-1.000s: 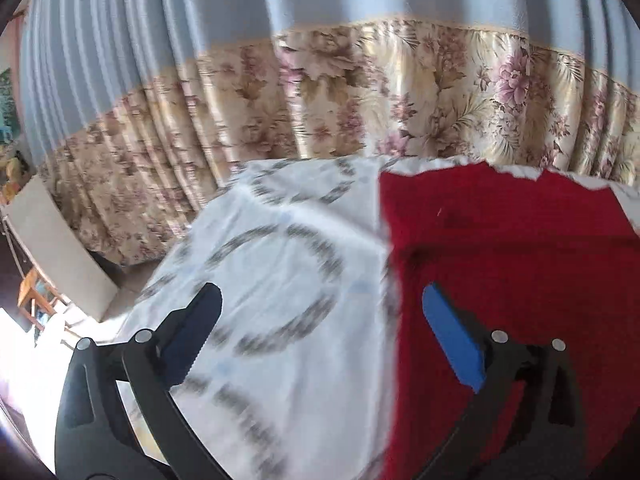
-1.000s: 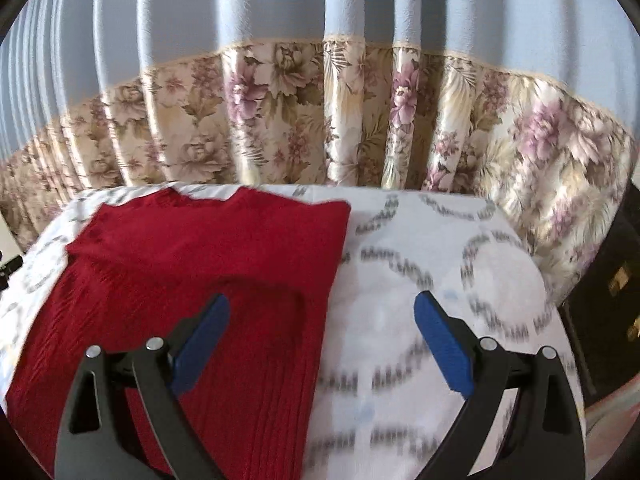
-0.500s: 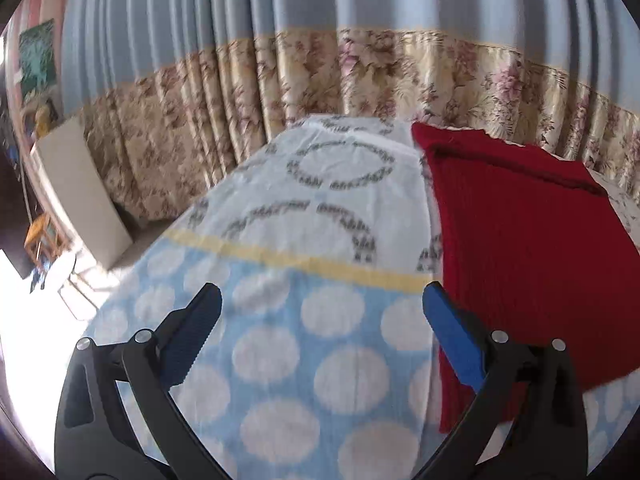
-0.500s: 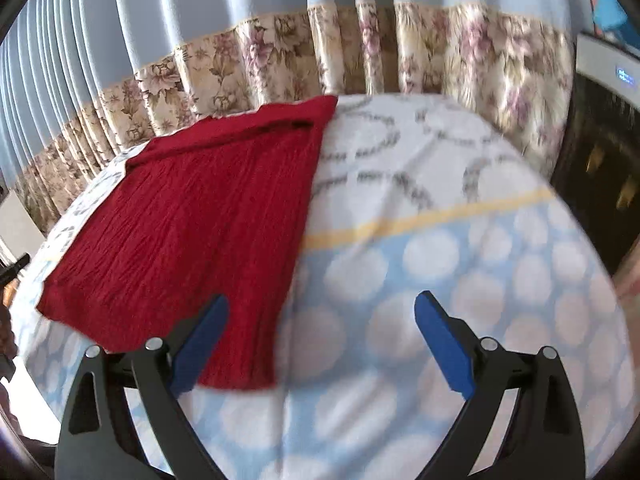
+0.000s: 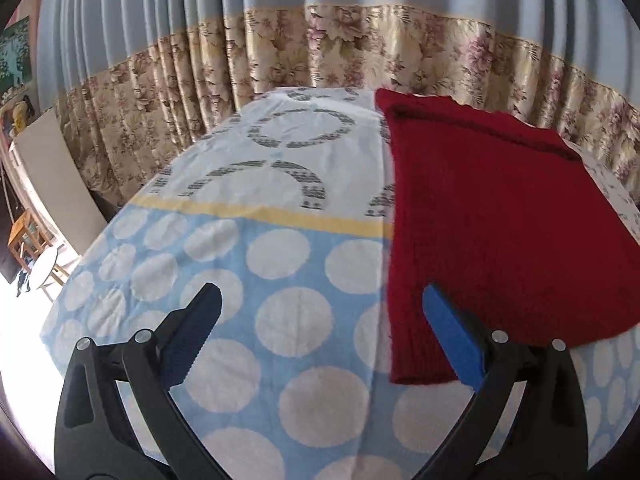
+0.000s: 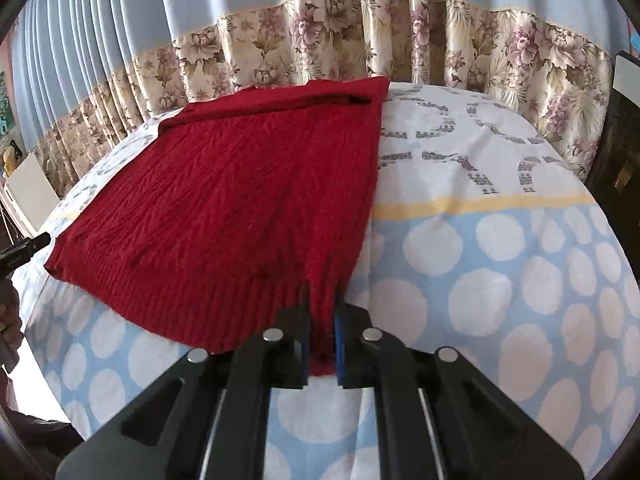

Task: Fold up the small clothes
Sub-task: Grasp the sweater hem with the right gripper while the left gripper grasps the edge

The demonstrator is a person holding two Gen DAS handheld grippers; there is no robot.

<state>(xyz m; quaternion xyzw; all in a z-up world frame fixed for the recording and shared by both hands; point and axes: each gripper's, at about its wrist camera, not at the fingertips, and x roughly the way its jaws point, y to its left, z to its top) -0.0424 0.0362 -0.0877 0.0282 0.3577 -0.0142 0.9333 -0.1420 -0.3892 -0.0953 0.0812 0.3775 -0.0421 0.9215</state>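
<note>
**A:** Start with your left wrist view. How do your fingers stand?

**B:** Your left gripper [image 5: 320,320] has its fingers spread wide, holding nothing. The blue pad of the right-hand finger [image 5: 452,340] sits over the near left corner of the red ribbed knit sweater [image 5: 500,208]; whether it touches the knit, I cannot tell. The other finger hangs over the blue towel with white dots [image 5: 280,280].

**A:** And the edges there?

**B:** The sweater lies flat on the right half of the worktop [image 5: 304,148], its long left edge running straight away from you towards the floral curtain [image 5: 360,52]. Its ribbed hem is nearest you. To the left of that edge you have a broad stretch of bare towel, then white cloth with grey rings beyond a yellow band. The worktop's left side drops off to the floor.

**A:** Now the right wrist view.

**B:** Your right gripper [image 6: 322,340] has its fingers drawn close together, pinching the near right corner of the sweater [image 6: 224,208] at the ribbed hem. The knit bunches up slightly between the pads.

**A:** Room to move?

**B:** The sweater spreads to your left and ahead, collar end by the curtain [image 6: 360,36]. To the right of its edge lies open dotted towel [image 6: 500,280]. A dark cabinet [image 6: 616,152] stands at the far right, just beside the worktop.
</note>
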